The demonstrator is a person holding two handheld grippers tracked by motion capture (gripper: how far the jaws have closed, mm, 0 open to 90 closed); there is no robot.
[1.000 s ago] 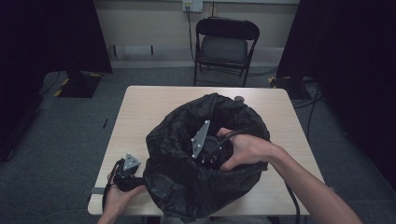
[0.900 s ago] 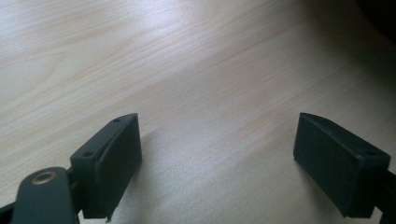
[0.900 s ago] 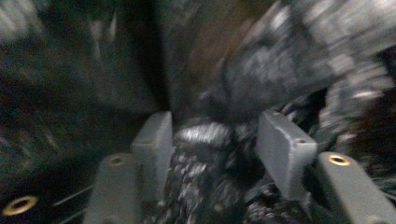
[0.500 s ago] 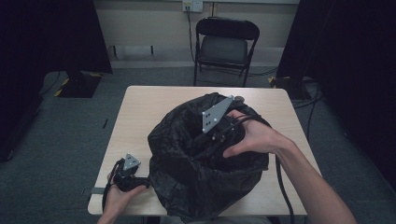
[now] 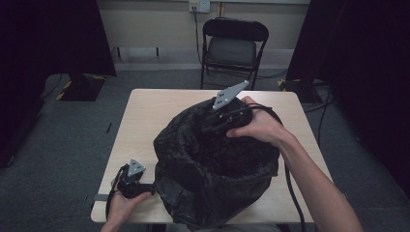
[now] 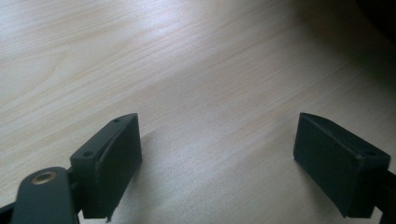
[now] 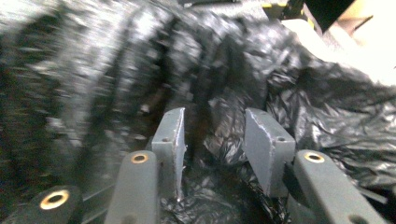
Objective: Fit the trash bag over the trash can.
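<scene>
We looked down at a pale wooden table (image 5: 145, 121) in the middle of the high view. A big black plastic bag (image 5: 212, 179) sat on it, crumpled and open at the top. It filled the middle and lower part of the table.

Our right gripper (image 5: 212, 126) was at the far rim of the bag, just above the middle of the frame, and our right hand (image 5: 258, 126) held it. Its jaws had just been closing, but they stood partly apart. In the right gripper view, some black plastic bunched up low between them. We could not tell if the pads pressed on it.

Our left gripper (image 6: 219, 154) lay at the lower left of the high view, beside the bag. Its jaws were wide apart over bare wood, with nothing in them.
</scene>
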